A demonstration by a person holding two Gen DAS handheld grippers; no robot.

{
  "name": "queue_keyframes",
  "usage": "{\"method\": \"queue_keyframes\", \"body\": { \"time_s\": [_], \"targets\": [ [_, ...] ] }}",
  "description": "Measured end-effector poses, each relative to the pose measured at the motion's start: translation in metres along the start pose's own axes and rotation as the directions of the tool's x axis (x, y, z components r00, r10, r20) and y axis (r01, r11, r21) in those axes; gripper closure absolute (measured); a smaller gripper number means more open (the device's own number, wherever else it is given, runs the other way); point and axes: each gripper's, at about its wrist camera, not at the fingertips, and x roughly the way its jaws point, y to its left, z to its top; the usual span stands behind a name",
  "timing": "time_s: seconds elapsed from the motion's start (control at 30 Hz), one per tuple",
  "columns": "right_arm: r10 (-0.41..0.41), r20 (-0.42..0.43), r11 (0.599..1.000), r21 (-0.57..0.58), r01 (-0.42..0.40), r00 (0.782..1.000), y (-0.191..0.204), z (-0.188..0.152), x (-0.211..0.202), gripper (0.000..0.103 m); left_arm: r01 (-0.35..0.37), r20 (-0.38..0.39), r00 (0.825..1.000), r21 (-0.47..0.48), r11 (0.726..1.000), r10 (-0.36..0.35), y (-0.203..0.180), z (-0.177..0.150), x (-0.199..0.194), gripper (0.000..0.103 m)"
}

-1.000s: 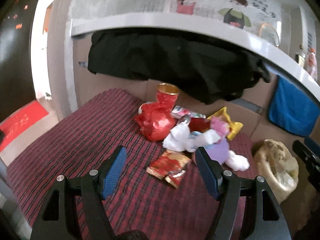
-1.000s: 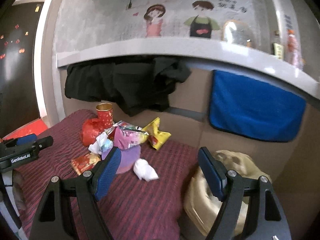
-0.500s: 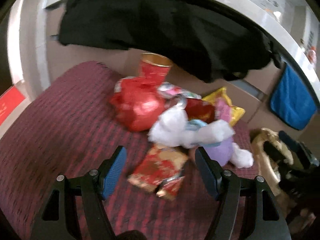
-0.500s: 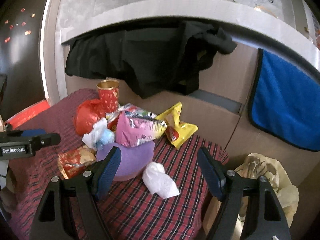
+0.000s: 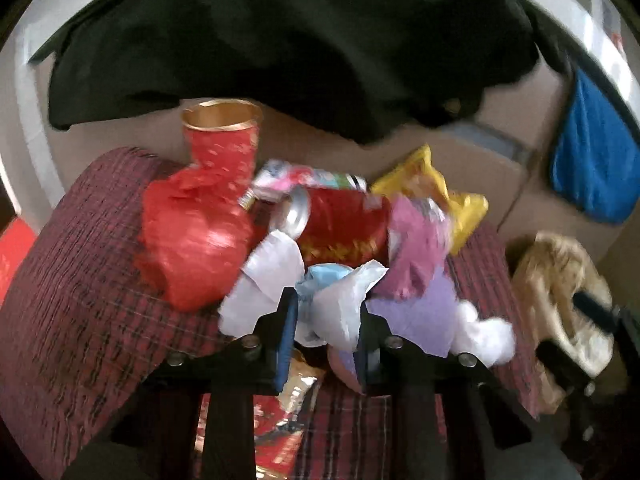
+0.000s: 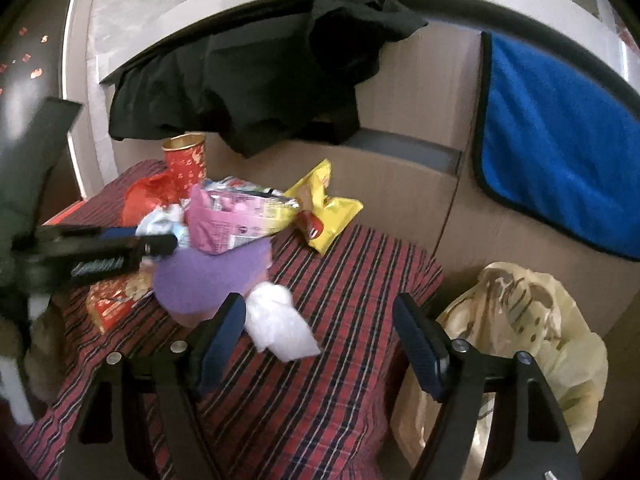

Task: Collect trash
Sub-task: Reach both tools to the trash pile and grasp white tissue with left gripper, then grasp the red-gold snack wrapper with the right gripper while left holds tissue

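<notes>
White and pale blue, crumpled tissue [image 5: 340,300] at the front of the trash heap on the red plaid cloth [image 5: 80,300] is pinched by the left gripper [image 5: 326,336], whose jaws have just been closing, while the right gripper [image 6: 320,340] is held wide apart, empty.

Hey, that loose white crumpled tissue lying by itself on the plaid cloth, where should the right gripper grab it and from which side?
Probably pinch the crumpled tissue across its puffy upper lump, coming down from above and in front. It lies alone on the plaid cloth, beside the purple bowl, so the far side is crowded. The right gripper stands open, wide enough to straddle it.
</notes>
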Motion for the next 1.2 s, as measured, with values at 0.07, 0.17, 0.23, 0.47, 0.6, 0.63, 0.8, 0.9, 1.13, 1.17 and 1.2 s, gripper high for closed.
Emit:
{"method": "queue_keyframes", "body": {
  "time_s": [0.07, 0.17, 0.23, 0.47, 0.6, 0.63, 0.8, 0.9, 1.13, 1.17, 1.2],
  "targets": [
    [0.029, -0.003, 0.999, -0.03, -0.029, 1.0, 0.005, 0.001, -0.002, 0.03, 0.002, 0.042, 0.999, -0.022, 1.0, -0.001, 0.012, -0.001, -0.019, 0.08],
    [0.097, -0.029, 0.994, -0.055, -0.098, 0.995, 0.01, 0.002, 0.0, 0.03, -0.008, 0.11, 0.994, -0.056, 0.998, 0.014, 0.035, -0.009, -0.058, 0.08],
    [0.162, -0.064, 0.985, -0.052, -0.166, 0.985, 0.017, 0.004, 0.005, 0.031, -0.031, 0.155, 0.987, -0.083, 0.996, 0.044, 0.054, -0.016, -0.083, 0.08],
    [0.348, -0.168, 0.93, -0.057, -0.362, 0.922, 0.085, 0.011, 0.023, 0.031, -0.107, 0.224, 0.964, -0.178, 0.978, 0.146, 0.105, -0.029, -0.129, 0.08],
    [0.387, -0.219, 0.914, -0.035, -0.403, 0.896, 0.128, 0.019, 0.043, 0.031, -0.109, 0.245, 0.954, -0.259, 0.96, 0.174, 0.137, -0.038, -0.143, 0.08],
    [0.375, -0.222, 0.916, -0.056, -0.396, 0.9, 0.139, 0.02, 0.045, 0.031, -0.111, 0.247, 0.952, -0.275, 0.955, 0.182, 0.144, -0.041, -0.145, 0.08],
    [0.426, -0.243, 0.865, -0.172, -0.47, 0.872, 0.185, 0.025, 0.043, 0.031, -0.13, 0.248, 0.94, -0.372, 0.919, 0.233, 0.195, -0.057, -0.162, 0.08],
    [0.504, -0.274, 0.793, -0.227, -0.565, 0.819, 0.214, 0.033, 0.043, 0.031, -0.155, 0.239, 0.932, -0.42, 0.894, 0.274, 0.224, -0.069, -0.172, 0.08],
    [0.464, -0.28, 0.699, -0.468, -0.541, 0.841, 0.288, 0.042, 0.07, 0.033, -0.201, 0.192, 0.932, -0.434, 0.878, 0.308, 0.25, -0.092, -0.175, 0.08],
    [0.451, -0.285, 0.694, -0.484, -0.533, 0.846, 0.296, 0.043, 0.08, 0.034, -0.207, 0.189, 0.932, -0.426, 0.88, 0.311, 0.25, -0.094, -0.174, 0.08],
    [0.444, -0.292, 0.692, -0.489, -0.531, 0.847, 0.299, 0.043, 0.085, 0.034, -0.213, 0.187, 0.931, -0.418, 0.883, 0.314, 0.25, -0.095, -0.173, 0.08]
  ]
}}
